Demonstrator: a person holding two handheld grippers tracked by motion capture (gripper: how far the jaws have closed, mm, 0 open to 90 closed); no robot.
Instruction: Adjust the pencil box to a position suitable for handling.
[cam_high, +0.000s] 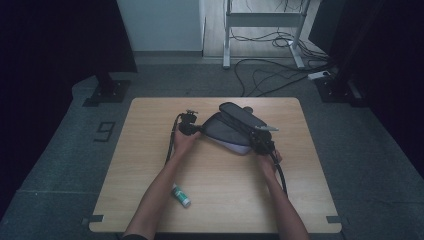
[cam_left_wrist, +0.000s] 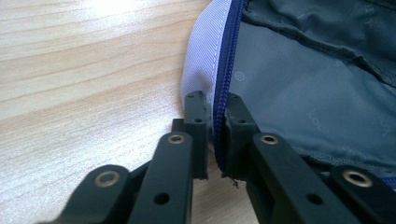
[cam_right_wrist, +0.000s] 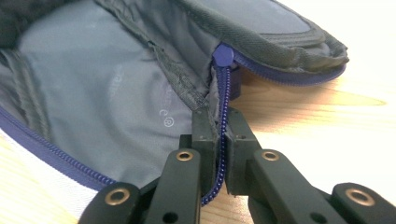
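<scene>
Grey carpet (cam_high: 65, 165) surrounds a wooden table (cam_high: 150, 200); cables (cam_high: 265, 75) trail behind.

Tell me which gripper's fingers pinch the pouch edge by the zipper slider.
The right gripper: the round blue slider sits just beyond its fingers. The left gripper pinches the pouch on plain zipper edge.

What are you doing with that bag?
A person holds a gripper in each hand at a wooden table. Both grippers pinch the open edge of a grey bag with a blue zipper. The left gripper is shut on the rim on one side, and the right gripper is shut on the zipper on the other, so the bag lies open between them. A small tube lies nearer the person, untouched.
</scene>
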